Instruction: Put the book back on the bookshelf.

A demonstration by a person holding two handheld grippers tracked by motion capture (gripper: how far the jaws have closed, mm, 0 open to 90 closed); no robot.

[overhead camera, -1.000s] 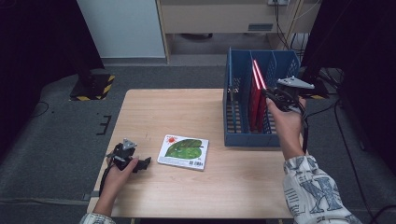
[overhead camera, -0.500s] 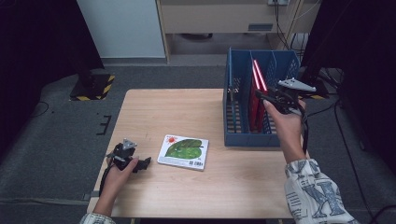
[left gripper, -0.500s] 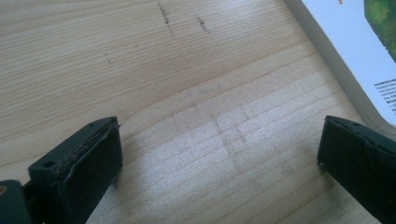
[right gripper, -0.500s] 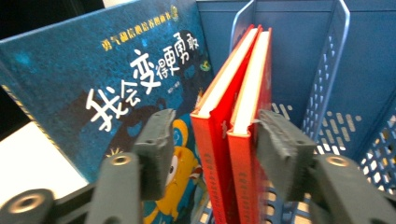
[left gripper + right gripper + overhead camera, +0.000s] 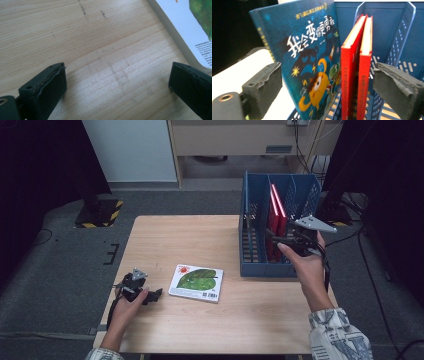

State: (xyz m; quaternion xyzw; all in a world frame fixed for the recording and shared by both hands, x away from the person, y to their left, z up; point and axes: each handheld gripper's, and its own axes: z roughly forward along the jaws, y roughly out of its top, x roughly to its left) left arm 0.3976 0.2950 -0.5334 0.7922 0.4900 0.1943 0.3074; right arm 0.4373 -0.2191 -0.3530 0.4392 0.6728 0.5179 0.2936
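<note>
We hold the right gripper (image 5: 280, 240) at the near right of the blue rack (image 5: 245, 227), fingers wide around 2 red books (image 5: 357, 70) and a blue book (image 5: 312, 62) without gripping. Our left gripper (image 5: 117, 85) rests at the tabletop's (image 5: 200, 240) near-left edge, fingers wide over bare wood, the leaf book (image 5: 196, 282) just right of it

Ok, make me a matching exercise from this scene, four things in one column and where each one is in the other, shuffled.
Things:
1. white book with a green leaf cover
2. two red hardcover books
3. left tool
4. right tool

Places:
A. open, at the blue plastic file rack
B. flat on the wooden table
C. upright in the rack
D. open, low over the table beside the white book

Pairs: 1-B, 2-C, 3-D, 4-A
</note>
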